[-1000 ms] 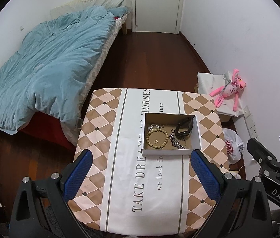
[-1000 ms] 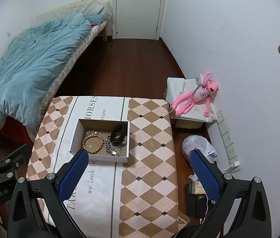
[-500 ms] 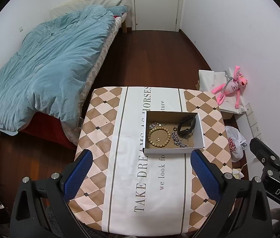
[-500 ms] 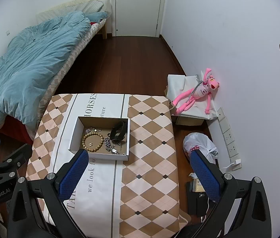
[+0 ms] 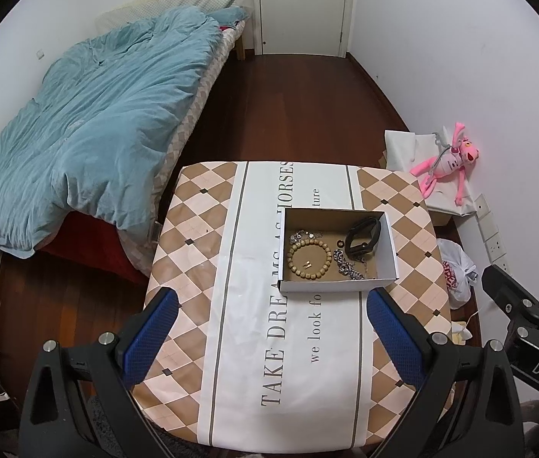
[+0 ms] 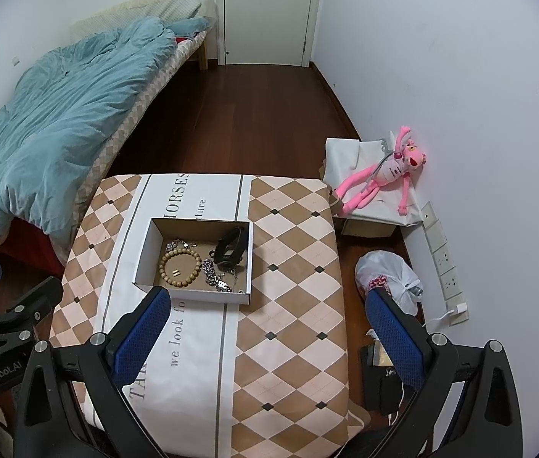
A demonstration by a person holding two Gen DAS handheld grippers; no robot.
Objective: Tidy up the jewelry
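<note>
Both claws spread wide, empty | box [image 5: 336, 286] on worktop [image 5: 208, 267], bed [image 5: 90, 122] at 10 o'clock, pink plush [image 6: 383, 175] at 2 | cloth reads "TAKE DREAMS AS HORSES"

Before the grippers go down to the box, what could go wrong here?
The chain lies tangled against the black band, so lifting one may drag the other. The two tiny pieces inside the bead bracelet look hard to pinch. The box is light card and may slide on the tablecloth.
</note>
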